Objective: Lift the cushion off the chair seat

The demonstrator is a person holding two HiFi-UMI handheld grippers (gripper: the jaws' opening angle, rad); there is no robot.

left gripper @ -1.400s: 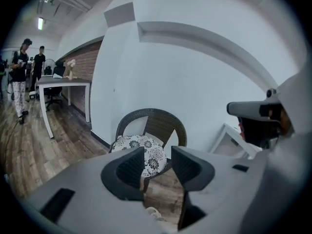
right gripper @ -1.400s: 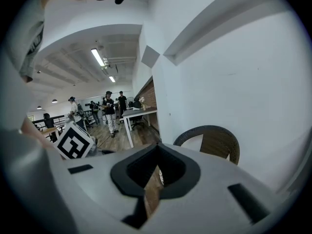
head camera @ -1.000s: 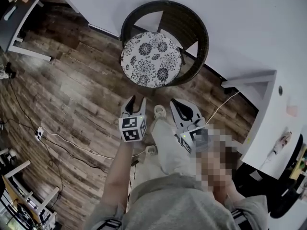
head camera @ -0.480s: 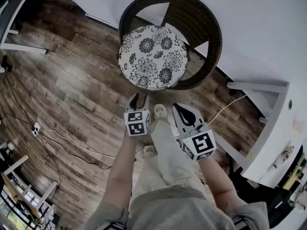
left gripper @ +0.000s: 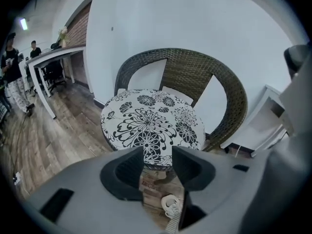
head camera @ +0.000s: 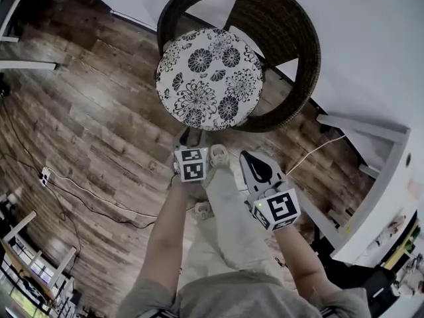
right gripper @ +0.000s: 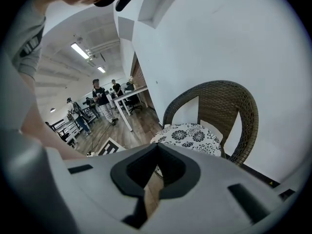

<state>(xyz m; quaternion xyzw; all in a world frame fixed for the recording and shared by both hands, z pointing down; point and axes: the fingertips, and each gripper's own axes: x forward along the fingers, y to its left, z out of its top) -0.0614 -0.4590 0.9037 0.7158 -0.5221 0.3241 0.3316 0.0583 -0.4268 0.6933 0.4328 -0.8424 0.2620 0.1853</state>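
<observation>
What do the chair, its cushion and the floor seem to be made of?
Chair: woven wicker or rattan, dark, matte; the basket-like weave shows on its back. Cushion: probably printed fabric, white with black flowers. Floor: wood-look planks with grain; real wood or laminate, I cannot tell.

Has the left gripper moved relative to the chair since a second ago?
Yes. The left gripper has drawn toward the wicker chair, almost to the near edge of the cushion; its jaws, nothing between them, have just been opening further.
</observation>
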